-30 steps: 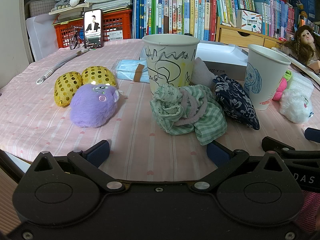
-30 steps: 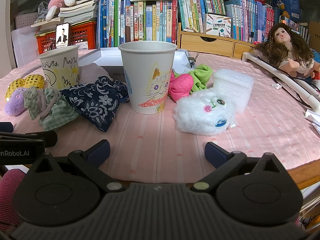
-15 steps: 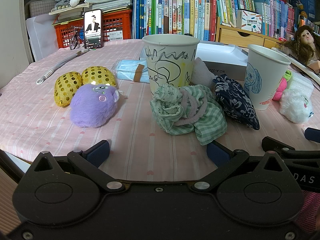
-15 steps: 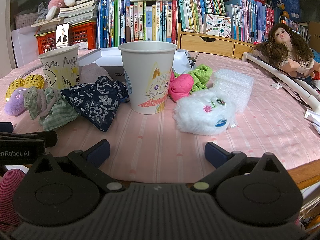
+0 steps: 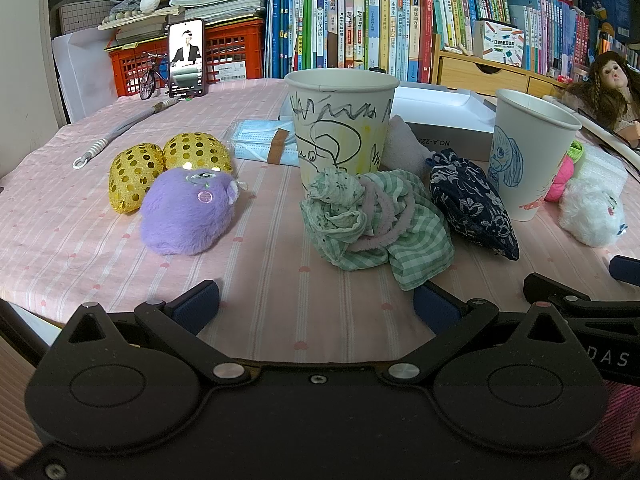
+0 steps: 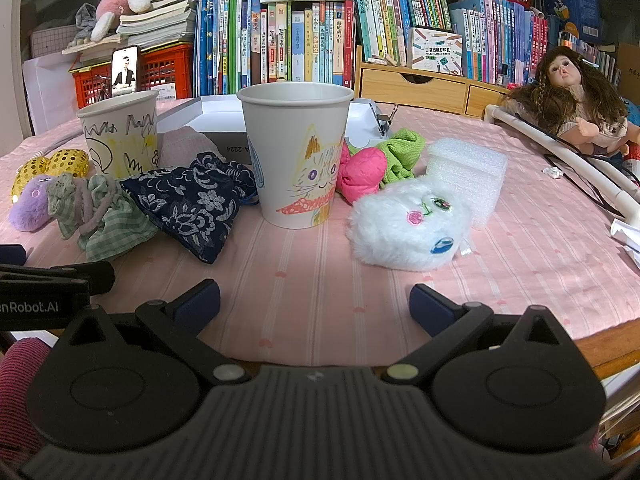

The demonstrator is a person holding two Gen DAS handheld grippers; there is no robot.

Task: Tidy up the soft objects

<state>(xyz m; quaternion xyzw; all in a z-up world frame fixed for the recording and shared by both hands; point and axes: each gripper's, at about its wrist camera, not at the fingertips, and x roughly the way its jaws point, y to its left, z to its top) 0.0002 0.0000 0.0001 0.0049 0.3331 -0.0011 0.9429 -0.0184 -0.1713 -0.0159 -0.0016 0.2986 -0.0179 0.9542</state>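
Soft things lie on a pink tablecloth. In the left wrist view: a purple plush (image 5: 186, 218), two gold sequin pouches (image 5: 160, 168), a green checked cloth bag (image 5: 376, 224) and a dark blue floral pouch (image 5: 472, 204). In the right wrist view: a white plush (image 6: 408, 226), a pink bundle (image 6: 362, 172), a green cloth (image 6: 402, 152), the blue pouch (image 6: 196, 204). Two drawn-on paper cups stand upright: the scribble cup (image 5: 342, 120) and the cat cup (image 6: 295, 164). My left gripper (image 5: 316, 304) and right gripper (image 6: 314, 304) are open and empty near the front edge.
A white box (image 5: 440, 116), face masks (image 5: 260, 146) and a foam block (image 6: 466, 172) lie behind the cups. A doll (image 6: 576, 96) and white rod (image 6: 560, 156) are at the right. A phone (image 5: 186, 58), red crate and bookshelf stand at the back.
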